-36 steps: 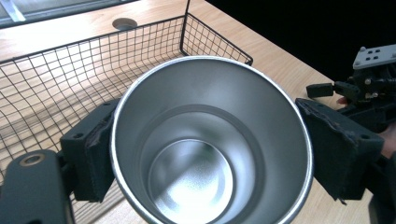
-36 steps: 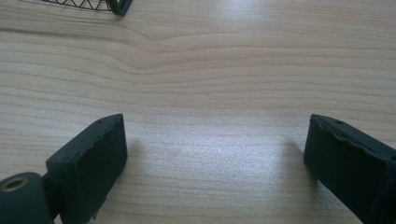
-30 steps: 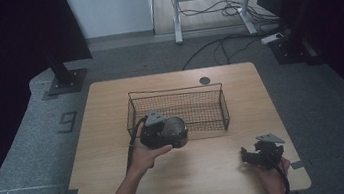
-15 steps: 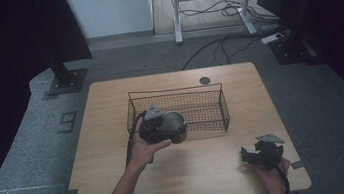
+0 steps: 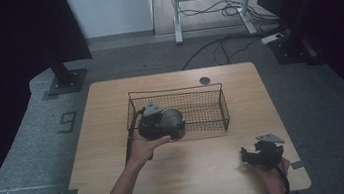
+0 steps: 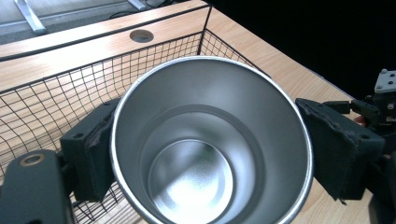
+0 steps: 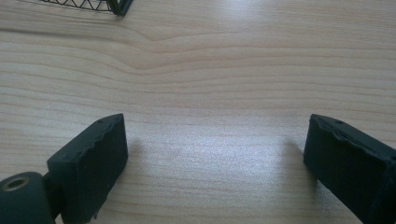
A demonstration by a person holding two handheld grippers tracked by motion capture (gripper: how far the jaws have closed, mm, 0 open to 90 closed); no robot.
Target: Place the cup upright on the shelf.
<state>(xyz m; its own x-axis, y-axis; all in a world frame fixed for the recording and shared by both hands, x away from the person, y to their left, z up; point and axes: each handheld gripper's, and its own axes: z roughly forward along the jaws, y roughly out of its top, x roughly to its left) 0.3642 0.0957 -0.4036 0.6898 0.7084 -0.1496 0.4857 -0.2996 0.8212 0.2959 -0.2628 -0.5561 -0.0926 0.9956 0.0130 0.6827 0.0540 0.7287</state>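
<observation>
A steel cup point(image 6: 210, 140) sits between the jaws of my left gripper point(image 6: 210, 154), which is shut on its sides; I look straight into its empty mouth. In the high view that cup point(image 5: 172, 122) and the left gripper point(image 5: 156, 123) hang over the front left part of a black wire basket point(image 5: 209, 92). The same basket point(image 6: 70, 93) lies behind the cup in the left gripper view. My right gripper point(image 5: 260, 153) rests near the table's front right corner. Its jaws stand wide open over bare wood point(image 7: 215, 154), with nothing between them.
The light wooden table point(image 5: 121, 184) has a round cable hole point(image 5: 204, 80) at its back edge. A basket corner point(image 7: 116, 7) shows at the top of the right gripper view. Beyond the table are grey floor, a stand base point(image 5: 64, 81) and loose cables point(image 5: 233, 38).
My left gripper has carried the cup a little forward and up, from the basket's front rim to over its inside. The right gripper has stayed put.
</observation>
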